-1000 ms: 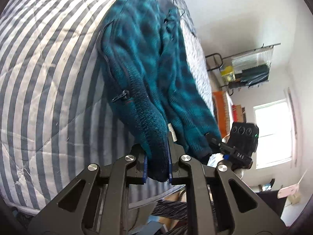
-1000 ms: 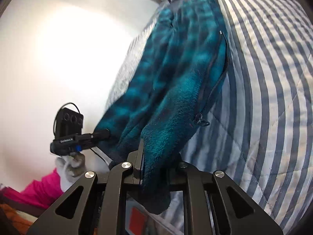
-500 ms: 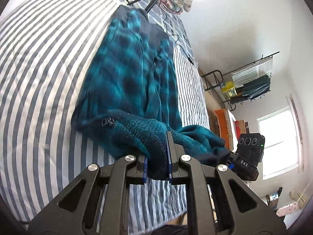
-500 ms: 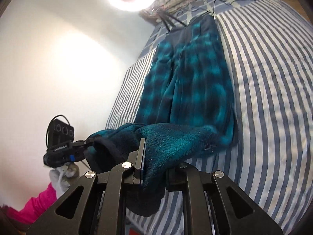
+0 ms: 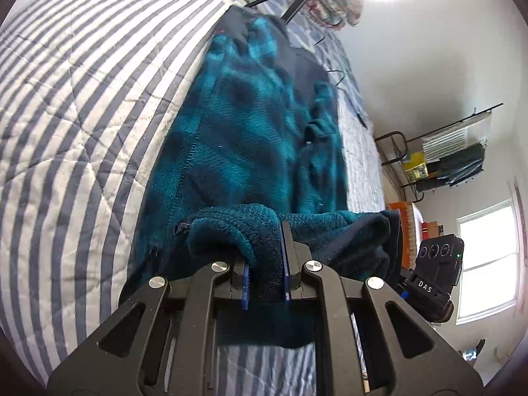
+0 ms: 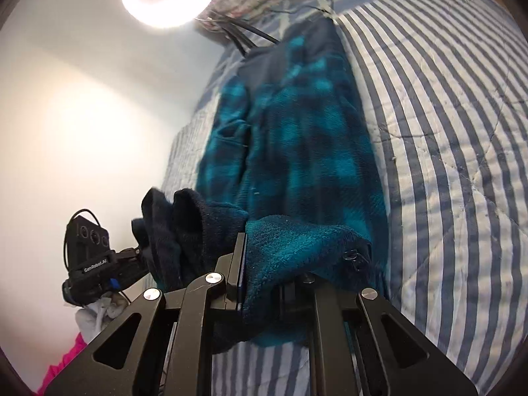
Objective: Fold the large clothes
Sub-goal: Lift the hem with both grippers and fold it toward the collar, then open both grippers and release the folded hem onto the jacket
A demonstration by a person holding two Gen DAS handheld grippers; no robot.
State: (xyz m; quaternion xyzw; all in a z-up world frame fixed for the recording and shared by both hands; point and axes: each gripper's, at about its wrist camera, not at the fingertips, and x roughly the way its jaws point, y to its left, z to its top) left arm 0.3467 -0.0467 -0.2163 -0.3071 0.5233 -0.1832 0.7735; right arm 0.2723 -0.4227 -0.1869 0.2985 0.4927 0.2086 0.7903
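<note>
Over the striped quilt [image 5: 82, 105], both tongs [image 5: 265, 260] [image 6: 274, 264] pinch the fleece jacket's [image 5: 247, 138] hem, hiding their tips.

Both wrist cameras look down along their tools, close over the fleece [image 5: 250, 138] — shared.

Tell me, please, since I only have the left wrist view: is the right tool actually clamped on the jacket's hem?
Observer: Yes, the right tool is shut on a fold of the teal fleece jacket, and the fabric drapes over one of its fingers.
Operator: Thank you. Is anything hard near that grip?
Observer: A zipper pull hangs just beside the tool, outside the jaws.
Operator: And what is off the bed on that side?
Observer: Something bright pink shows low in the corner of the right wrist view.
</note>
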